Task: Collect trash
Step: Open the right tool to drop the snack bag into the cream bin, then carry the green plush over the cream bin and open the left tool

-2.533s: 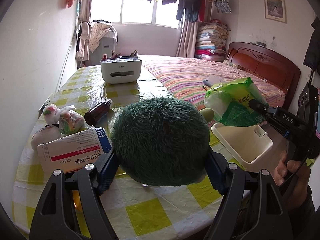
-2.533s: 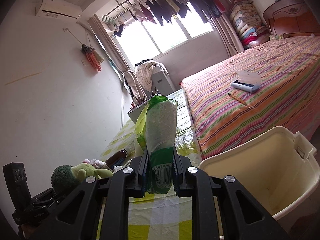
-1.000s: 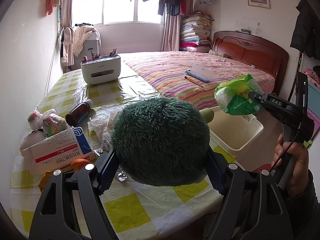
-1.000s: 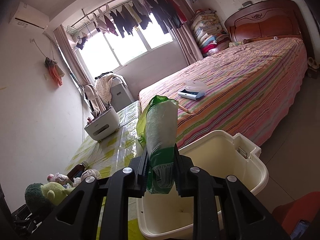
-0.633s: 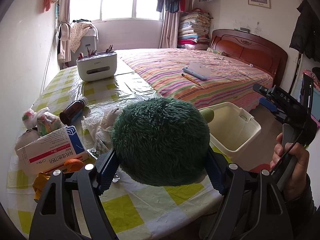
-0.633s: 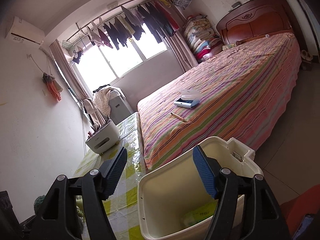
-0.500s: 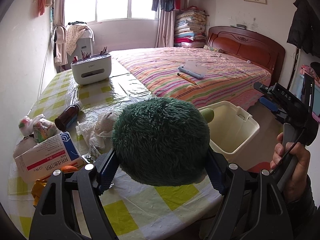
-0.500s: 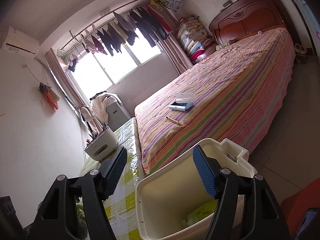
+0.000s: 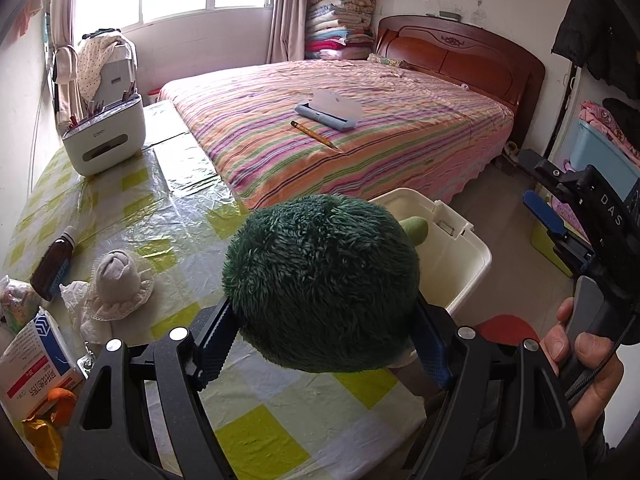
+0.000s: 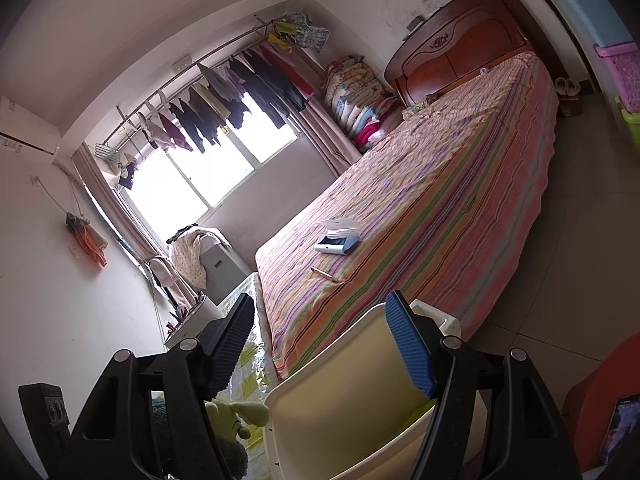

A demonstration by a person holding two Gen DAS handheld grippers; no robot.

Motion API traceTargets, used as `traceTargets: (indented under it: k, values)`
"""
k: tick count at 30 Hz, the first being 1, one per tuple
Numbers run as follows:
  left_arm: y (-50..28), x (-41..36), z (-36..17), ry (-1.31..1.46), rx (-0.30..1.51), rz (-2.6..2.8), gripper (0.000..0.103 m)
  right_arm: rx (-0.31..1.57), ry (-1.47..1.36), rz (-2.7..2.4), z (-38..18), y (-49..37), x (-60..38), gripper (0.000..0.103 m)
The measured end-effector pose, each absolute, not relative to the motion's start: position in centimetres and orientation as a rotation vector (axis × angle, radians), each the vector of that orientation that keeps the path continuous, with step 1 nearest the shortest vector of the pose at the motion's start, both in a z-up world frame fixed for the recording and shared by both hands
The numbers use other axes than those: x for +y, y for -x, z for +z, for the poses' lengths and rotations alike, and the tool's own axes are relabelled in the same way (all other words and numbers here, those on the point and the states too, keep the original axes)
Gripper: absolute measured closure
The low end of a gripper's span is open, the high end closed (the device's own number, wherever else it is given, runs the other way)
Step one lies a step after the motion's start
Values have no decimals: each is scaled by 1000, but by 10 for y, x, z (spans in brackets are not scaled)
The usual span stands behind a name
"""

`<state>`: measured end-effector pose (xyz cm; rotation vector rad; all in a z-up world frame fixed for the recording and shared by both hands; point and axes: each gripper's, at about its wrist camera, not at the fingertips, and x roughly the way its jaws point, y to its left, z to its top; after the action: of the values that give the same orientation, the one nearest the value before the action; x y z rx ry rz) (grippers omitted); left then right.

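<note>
the left tongs [image 9: 320, 340] clamp a dark green plush toy [image 9: 320, 280] over the worktop [image 9: 160, 200] edge, next to the cream bin [image 9: 460, 256] on the floor. the right tongs [image 10: 320, 344] (held in a hand [image 9: 580, 352]) have just opened wide, empty, above the bin [image 10: 344, 400].

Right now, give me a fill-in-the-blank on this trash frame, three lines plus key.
1. The left gripper is shut on a dark green ____ toy.
2. The right gripper has just been opening; its jaws hold ____.
3. The cream bin stands between the checked table and the ____.

Missing words: plush; nothing; bed
</note>
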<state>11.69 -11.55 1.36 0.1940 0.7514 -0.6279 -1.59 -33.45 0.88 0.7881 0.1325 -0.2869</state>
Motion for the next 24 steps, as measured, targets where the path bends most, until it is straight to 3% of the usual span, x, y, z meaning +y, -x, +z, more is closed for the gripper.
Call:
traceTargets:
  k: [12,24]
  values:
    - [-143,-166,3,-219,788,-628,28,104,-807,-267,9,20,-339,37]
    - [-138,-188,2,-209,780,-624,19,97,-841,-268,5,24,-346,36]
